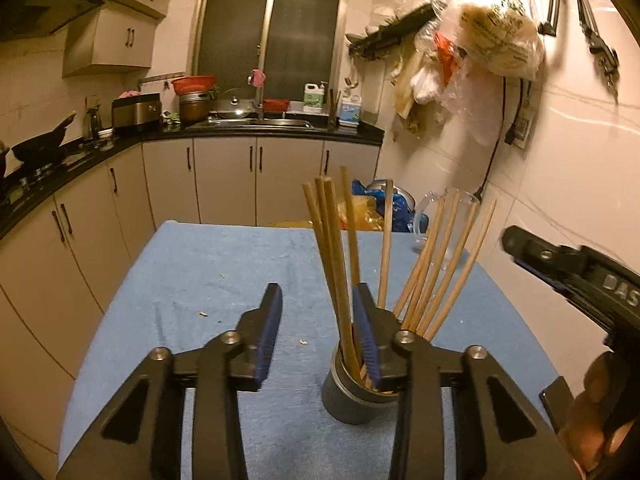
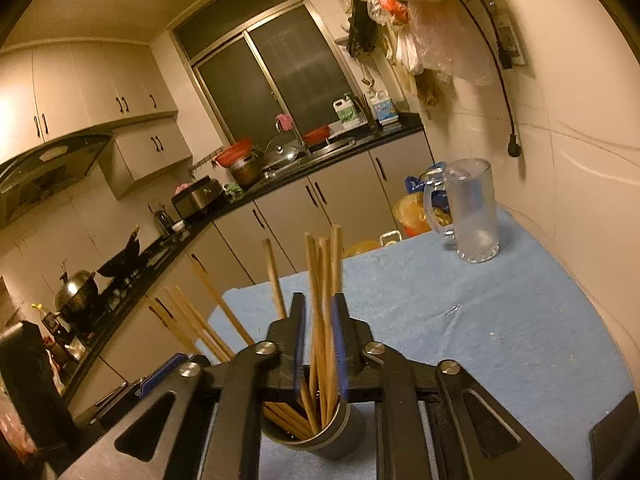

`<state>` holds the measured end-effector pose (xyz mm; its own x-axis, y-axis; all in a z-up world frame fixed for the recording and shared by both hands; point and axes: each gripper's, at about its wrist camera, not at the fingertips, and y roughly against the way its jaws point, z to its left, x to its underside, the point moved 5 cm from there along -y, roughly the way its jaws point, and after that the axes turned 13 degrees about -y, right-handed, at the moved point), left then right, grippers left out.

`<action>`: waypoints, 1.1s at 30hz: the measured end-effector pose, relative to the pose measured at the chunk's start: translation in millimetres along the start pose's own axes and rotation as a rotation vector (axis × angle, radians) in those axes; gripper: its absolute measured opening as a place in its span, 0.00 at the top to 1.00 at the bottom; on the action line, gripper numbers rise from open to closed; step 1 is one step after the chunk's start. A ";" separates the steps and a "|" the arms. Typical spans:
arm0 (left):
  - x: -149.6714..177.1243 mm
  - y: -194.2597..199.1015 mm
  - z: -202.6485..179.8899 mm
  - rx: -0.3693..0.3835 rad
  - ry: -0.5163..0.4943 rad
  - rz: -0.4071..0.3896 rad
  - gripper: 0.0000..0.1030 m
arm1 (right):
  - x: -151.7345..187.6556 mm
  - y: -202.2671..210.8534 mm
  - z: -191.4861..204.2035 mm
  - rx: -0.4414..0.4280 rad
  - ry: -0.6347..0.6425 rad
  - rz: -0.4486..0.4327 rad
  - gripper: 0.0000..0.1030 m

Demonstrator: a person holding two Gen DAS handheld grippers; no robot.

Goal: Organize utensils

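Note:
A dark round holder (image 1: pixel 346 406) stands on the blue cloth with several wooden chopsticks (image 1: pixel 440 264) fanned out of it. My left gripper (image 1: pixel 317 292) is open just above the holder's rim; a few upright chopsticks lean by its right finger (image 1: pixel 366 320), and the left pad is well clear of them. In the right wrist view my right gripper (image 2: pixel 319 300) straddles a small bunch of chopsticks (image 2: pixel 316 264) that stand in the holder (image 2: pixel 344 436). Its jaws are narrowly apart, with a slim gap beside the sticks. In the left wrist view the right gripper (image 1: pixel 568 264) comes in from the right, held by a hand.
A clear glass mug (image 2: pixel 472 216) stands at the far right corner of the blue-covered table (image 2: pixel 500 320), close to the tiled wall. Crumbs dot the cloth. Kitchen counters with a sink and stove run along the left and back. Plastic bags (image 1: pixel 480 40) hang on the wall.

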<state>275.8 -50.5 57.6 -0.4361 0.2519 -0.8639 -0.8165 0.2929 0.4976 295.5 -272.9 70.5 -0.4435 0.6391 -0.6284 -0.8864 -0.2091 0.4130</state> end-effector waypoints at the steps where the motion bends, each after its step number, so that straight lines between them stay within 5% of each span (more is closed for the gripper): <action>1: -0.7 2.7 1.0 -0.005 0.003 -0.002 0.64 | -0.5 5.4 0.3 0.003 0.000 -0.011 0.71; 8: -0.6 17.1 3.8 -0.057 0.004 0.007 0.39 | 4.4 22.4 1.4 0.090 0.046 -0.050 0.31; 15: 11.0 24.9 13.9 -0.122 0.030 0.032 0.18 | 8.1 20.2 -3.7 0.240 0.145 -0.084 0.13; 23: 24.5 30.4 18.1 -0.249 0.014 0.079 0.05 | 12.6 23.0 -12.8 0.357 0.206 -0.104 0.03; 33: 52.8 67.9 24.8 -0.361 -0.008 0.106 0.04 | 31.1 47.4 -17.4 0.390 0.220 -0.083 0.02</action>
<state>206.7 5.5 47.7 -0.5239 0.2706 -0.8077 -0.8482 -0.0787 0.5238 237.5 -275.8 59.0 -0.4284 0.4608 -0.7773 -0.8225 0.1572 0.5466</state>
